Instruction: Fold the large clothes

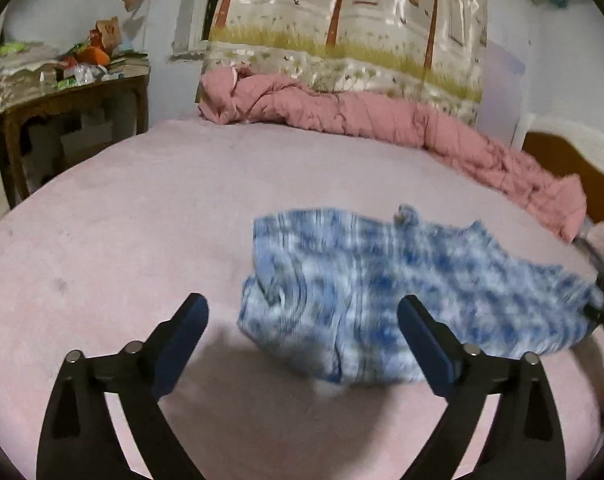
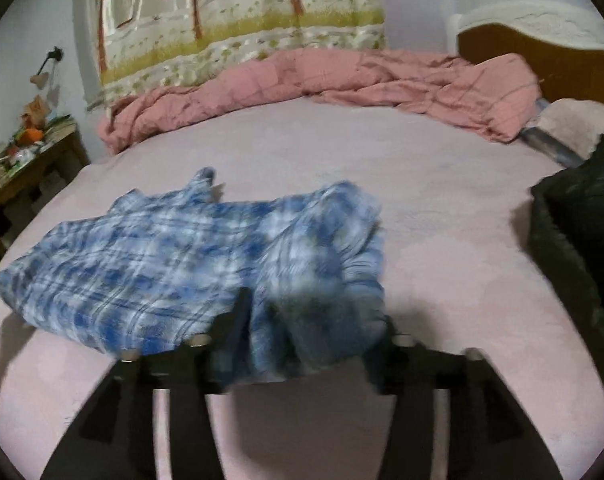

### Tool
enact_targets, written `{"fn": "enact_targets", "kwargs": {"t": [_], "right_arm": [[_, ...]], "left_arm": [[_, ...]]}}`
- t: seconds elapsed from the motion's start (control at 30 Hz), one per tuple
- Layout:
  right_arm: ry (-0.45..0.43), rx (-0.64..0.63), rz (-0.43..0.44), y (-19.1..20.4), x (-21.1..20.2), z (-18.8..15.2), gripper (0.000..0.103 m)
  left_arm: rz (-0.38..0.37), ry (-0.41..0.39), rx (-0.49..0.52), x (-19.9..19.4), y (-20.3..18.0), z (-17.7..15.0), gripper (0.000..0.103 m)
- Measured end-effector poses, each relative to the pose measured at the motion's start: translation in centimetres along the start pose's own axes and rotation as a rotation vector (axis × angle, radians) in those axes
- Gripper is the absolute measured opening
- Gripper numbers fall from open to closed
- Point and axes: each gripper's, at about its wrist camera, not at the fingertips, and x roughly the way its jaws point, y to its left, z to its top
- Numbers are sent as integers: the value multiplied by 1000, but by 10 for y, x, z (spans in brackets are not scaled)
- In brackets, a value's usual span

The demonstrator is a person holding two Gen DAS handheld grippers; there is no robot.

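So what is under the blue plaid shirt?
The blue plaid shirt lies on the pink bed sheet, which shows all around it. Anything between shirt and sheet is covered.

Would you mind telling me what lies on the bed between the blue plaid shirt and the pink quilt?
Nothing: only bare pale pink bedsheet separates the blue plaid shirt from the bunched pink quilt, in both wrist views.

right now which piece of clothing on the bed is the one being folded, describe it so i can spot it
Find the large bed with the pale pink cover. A rumpled darker pink quilt runs along its far edge, and nearer the cameras a garment lies by itself on the bare cover. That blue and white plaid shirt is the only checked, blue thing there.
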Motion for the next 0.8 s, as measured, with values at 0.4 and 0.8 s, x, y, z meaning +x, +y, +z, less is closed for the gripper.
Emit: {"fn": "enact_targets", "kwargs": {"t": [0.4, 0.8], "right_arm": [[35, 44, 66, -26, -13, -1, 88], [88, 49, 78, -24, 16, -11, 47]], "left_arm": [[-57, 199, -44, 41, 15, -7, 9], [-39, 204, 71, 19, 24, -40, 38]]}}
